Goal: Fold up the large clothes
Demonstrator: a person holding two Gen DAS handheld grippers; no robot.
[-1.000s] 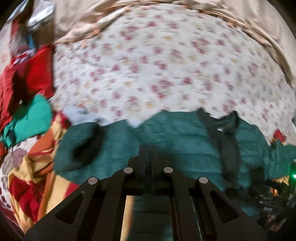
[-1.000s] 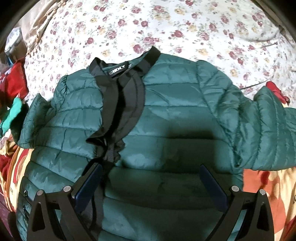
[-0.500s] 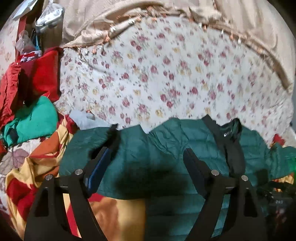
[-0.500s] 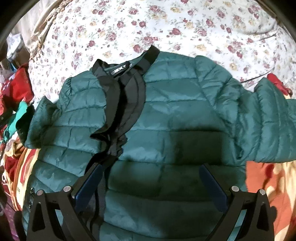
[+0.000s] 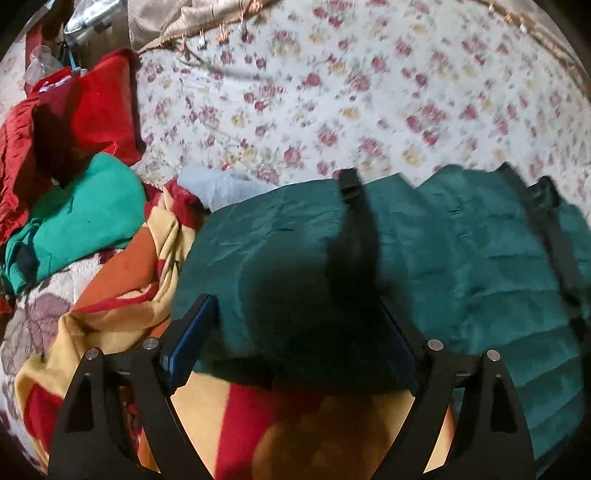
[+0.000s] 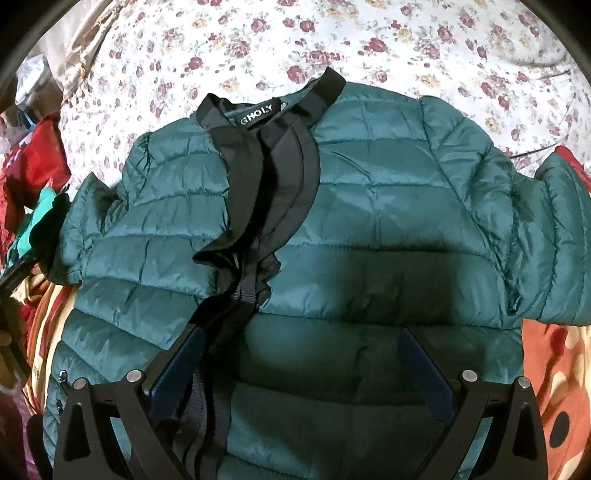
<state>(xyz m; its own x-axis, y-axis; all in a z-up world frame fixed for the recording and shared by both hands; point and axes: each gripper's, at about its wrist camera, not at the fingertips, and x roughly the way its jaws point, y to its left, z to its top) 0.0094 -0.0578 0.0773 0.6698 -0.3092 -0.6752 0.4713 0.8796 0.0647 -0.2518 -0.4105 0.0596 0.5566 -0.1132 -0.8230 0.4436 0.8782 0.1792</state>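
Observation:
A dark green quilted jacket [image 6: 369, 203] lies front up on the bed, its black collar [image 6: 258, 118] at the far end and its black zip placket [image 6: 258, 192] bunched down the middle. My right gripper [image 6: 300, 332] hovers open over the chest, its left finger beside the placket. In the left wrist view the jacket [image 5: 461, 258] fills the right side. Its folded sleeve [image 5: 266, 240] with a black cuff [image 5: 351, 181] lies between the wide-spread fingers of my left gripper [image 5: 297, 301], and the pads do not press on it. The other sleeve [image 6: 554, 240] is bent at the right.
A floral bedsheet [image 5: 332, 92] covers the bed beyond the jacket. Red [image 5: 96, 110] and bright green [image 5: 85, 218] clothes are piled at the left. An orange, yellow and red blanket [image 5: 122, 295] lies under the jacket's near side. Beige cloth [image 5: 177, 18] hangs at the back.
My left gripper has gone from shut to wide open and has dropped lower and leftward, so the sleeve now sits between its fingers. The right gripper has barely shifted.

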